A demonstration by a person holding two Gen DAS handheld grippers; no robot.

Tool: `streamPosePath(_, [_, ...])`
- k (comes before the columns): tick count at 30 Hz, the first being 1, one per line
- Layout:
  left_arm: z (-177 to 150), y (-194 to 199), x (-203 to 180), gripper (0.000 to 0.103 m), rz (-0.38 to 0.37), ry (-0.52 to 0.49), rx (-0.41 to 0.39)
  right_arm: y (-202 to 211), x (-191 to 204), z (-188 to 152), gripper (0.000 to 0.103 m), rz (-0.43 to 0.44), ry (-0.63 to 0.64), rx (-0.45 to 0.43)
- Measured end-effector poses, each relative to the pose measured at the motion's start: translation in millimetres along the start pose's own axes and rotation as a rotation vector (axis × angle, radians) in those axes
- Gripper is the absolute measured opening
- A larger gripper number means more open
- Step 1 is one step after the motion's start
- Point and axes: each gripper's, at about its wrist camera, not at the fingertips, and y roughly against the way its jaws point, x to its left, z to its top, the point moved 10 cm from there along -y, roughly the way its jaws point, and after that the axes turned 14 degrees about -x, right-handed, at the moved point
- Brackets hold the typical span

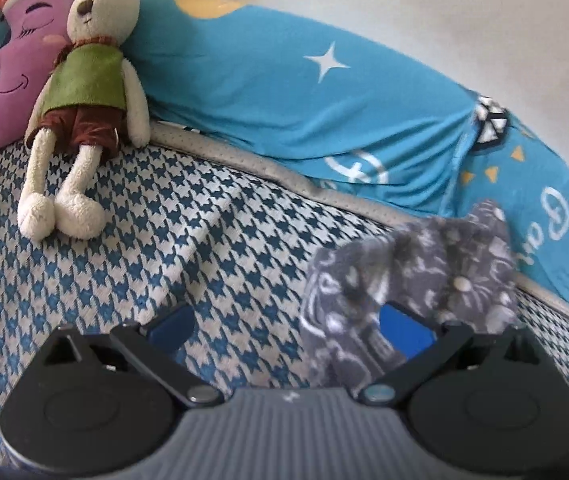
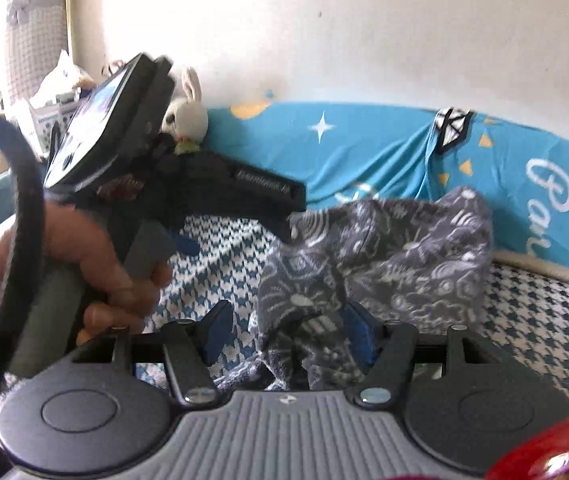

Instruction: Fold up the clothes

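**A:** What do you have closest to you?

**B:** My right gripper (image 2: 287,332) has its 2 jaws apart, and a bunch of the grey patterned garment (image 2: 396,248) lies between them. The cloth leans on 1 blue pad (image 2: 358,332); the other pad does not touch it, so I call this claw released. The left gripper (image 1: 288,328) is spread wide too. A fold only hangs over 1 of its fingers (image 1: 404,332), with nothing pinched.

**A:** And where is the garment itself?

**B:** It is crumpled in a heap on the houndstooth bed cover (image 1: 164,240), close to the blue star sheet (image 1: 284,92) along the wall. Further away sits a plush rabbit (image 1: 88,80), well apart from the work.

**A:** How will it handle?

**B:** I judge it soft, light and limp, maybe fleecy. It will sag and slide if I take a thick bunch. I see 1 small button (image 1: 462,283), so I think an opening edge is there. I would take 1 single layer at a hem or corner with each claw and pull it flat first.
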Motion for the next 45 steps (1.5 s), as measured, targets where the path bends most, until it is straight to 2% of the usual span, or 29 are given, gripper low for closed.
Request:
streamPosePath(7, [-23.4,44.9,-5.4,0.103,-0.037,-0.074,-0.009,48.5,-3.5,6.2,0.062,-0.024,-0.024,-0.025])
streamPosePath(14, [-56.9,82.3,4.9,0.103,-0.058,-0.069,0.001,91.4,-18.1,1.4,0.062,-0.073,-0.059,-0.043])
streamPosePath(20, [-84.2,100.1,9.2,0.103,-0.045,-0.055,0.019,121.5,-30.2,3.0,0.062,-0.123,-0.097,-0.078])
streamPosePath(29, [-131.5,121.8,10.2,0.103,-0.057,-0.115,0.055,165.3,-40.6,8.4,0.064,-0.236,-0.098,-0.153])
streamPosePath(34, [-159.2,133.8,7.2,0.103,-0.068,-0.156,0.082,176.9,-55.7,-4.2,0.072,-0.276,-0.149,-0.128])
streamPosePath(39, [-182.6,143.3,3.5,0.103,-0.072,-0.203,0.102,181.2,-57.4,-19.4,0.073,-0.295,-0.175,-0.096])
streamPosePath(45, [-194.4,151.0,2.8,0.103,-0.067,-0.236,0.099,188.1,-63.5,-34.8,0.076,-0.342,-0.2,-0.076])
